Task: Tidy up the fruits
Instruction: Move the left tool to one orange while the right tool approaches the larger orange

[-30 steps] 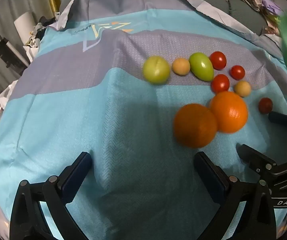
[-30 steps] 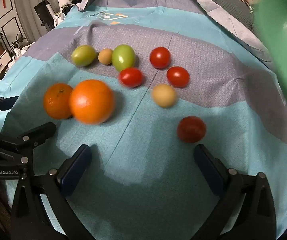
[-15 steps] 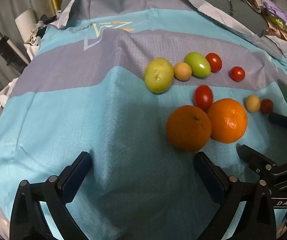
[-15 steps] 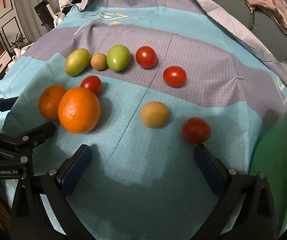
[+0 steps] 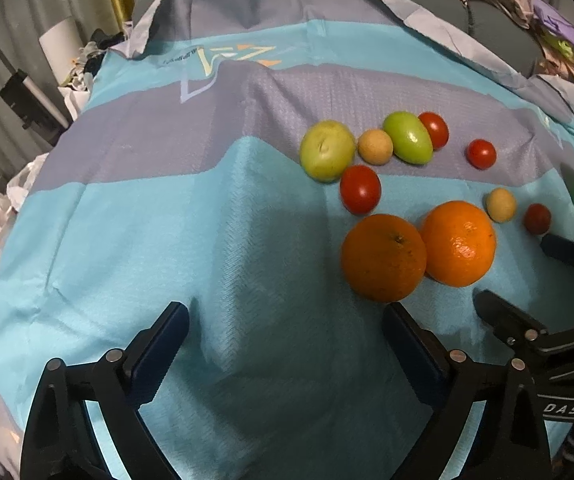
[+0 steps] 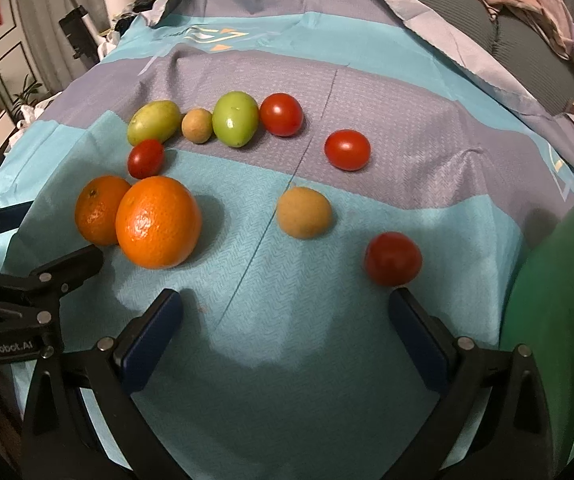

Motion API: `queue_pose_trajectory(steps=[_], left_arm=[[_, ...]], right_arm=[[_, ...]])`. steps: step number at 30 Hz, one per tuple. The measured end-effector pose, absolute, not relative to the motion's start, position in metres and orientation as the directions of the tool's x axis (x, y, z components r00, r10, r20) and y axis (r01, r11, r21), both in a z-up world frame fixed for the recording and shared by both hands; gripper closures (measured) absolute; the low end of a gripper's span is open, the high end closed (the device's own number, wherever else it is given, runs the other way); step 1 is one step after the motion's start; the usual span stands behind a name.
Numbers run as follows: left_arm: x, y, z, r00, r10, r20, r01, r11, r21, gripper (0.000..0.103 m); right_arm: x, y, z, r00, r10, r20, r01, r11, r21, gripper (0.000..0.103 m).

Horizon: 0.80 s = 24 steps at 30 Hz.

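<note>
Fruits lie loose on a blue and grey cloth [image 5: 207, 240]. Two oranges [image 5: 383, 258] [image 5: 459, 236] touch, just ahead of my left gripper's right finger. Behind them are two green fruits [image 5: 327, 156] [image 5: 407, 138], tan balls [image 5: 375, 147] [image 5: 501, 205] and several red tomatoes [image 5: 360, 189]. My left gripper [image 5: 283, 340] is open and empty. My right gripper [image 6: 283, 328] is open and empty; a red tomato [image 6: 393, 258] sits just beyond its right finger, with a tan ball [image 6: 304, 212] and the oranges [image 6: 158, 222] ahead.
A green plate or bowl [image 6: 555, 320] stands at the right edge of the cloth. A couch with clothes [image 6: 527, 8] lies behind. Each gripper shows at the edge of the other's view, the left gripper [image 6: 27, 292] in the right view.
The fruits have rolled and settled: a tomato moved left beside the oranges. The green plate came down from the upper right to rest at the cloth's right edge. Both grippers stay open.
</note>
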<state>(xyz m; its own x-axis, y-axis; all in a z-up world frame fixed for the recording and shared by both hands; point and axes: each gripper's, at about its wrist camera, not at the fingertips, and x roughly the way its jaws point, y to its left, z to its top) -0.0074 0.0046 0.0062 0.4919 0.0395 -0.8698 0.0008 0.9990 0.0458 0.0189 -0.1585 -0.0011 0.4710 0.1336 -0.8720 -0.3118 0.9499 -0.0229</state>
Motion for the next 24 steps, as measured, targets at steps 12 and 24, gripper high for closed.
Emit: queue_pose_trajectory(steps=[12,24], left_arm=[[-0.017,0.018,0.039,0.598,0.013,-0.802,-0.045,0.999,-0.018,0.008],[-0.021,0.034,0.06,0.669,-0.097,-0.737,-0.057,0.982,-0.182,0.026]], right_arm=[[0.007,-0.172,0.034,0.53,0.21,-0.822,-0.328,0.944,0.03,0.0],[-0.002,-0.182,0.071,0.635,0.281,-0.72,-0.22,0.959,0.18,0.017]])
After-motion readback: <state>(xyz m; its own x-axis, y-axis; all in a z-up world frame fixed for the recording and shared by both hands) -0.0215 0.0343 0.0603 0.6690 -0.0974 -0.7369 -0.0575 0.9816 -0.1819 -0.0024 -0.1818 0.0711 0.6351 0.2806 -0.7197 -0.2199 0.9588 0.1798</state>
